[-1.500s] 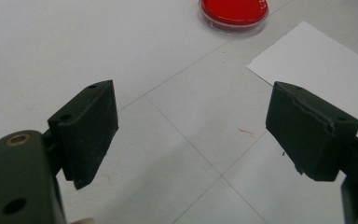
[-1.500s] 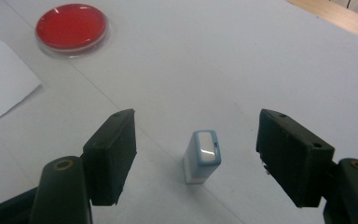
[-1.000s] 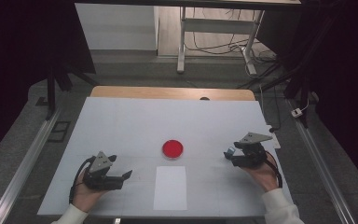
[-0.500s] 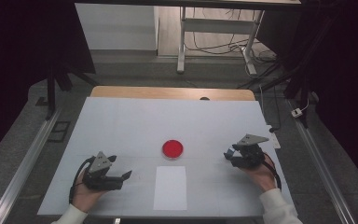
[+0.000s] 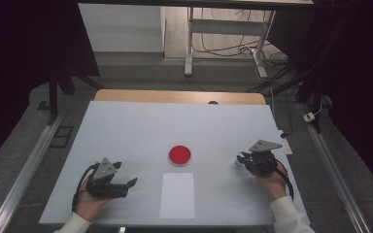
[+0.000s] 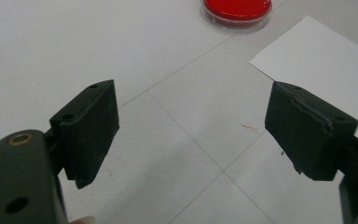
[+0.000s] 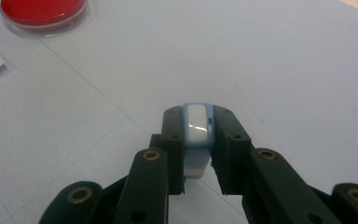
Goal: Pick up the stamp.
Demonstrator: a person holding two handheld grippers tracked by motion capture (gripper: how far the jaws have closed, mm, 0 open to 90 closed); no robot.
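Observation:
My right gripper (image 7: 197,113) is shut on a small blue-and-white block (image 7: 197,128); its jaws have just been closing and now press on both sides of the block. In the high view this gripper (image 5: 240,160) rests at the right of the white board with the block (image 5: 237,164) at its tips. My left gripper (image 6: 191,126) stands open with nothing between its jaws, low over the board at the front left (image 5: 128,183). A red round dish (image 5: 180,155) sits mid-board, also ahead of each gripper (image 6: 237,7) (image 7: 42,11).
A white sheet of paper (image 5: 177,195) lies in front of the dish, its corner near the left gripper (image 6: 321,56). The white board (image 5: 175,126) covers a wooden table (image 5: 179,96). Metal rails (image 5: 24,170) run along both sides.
The right gripper's jaws have closed onto the small block. Both hands have stayed where they were, and the left gripper is unchanged.

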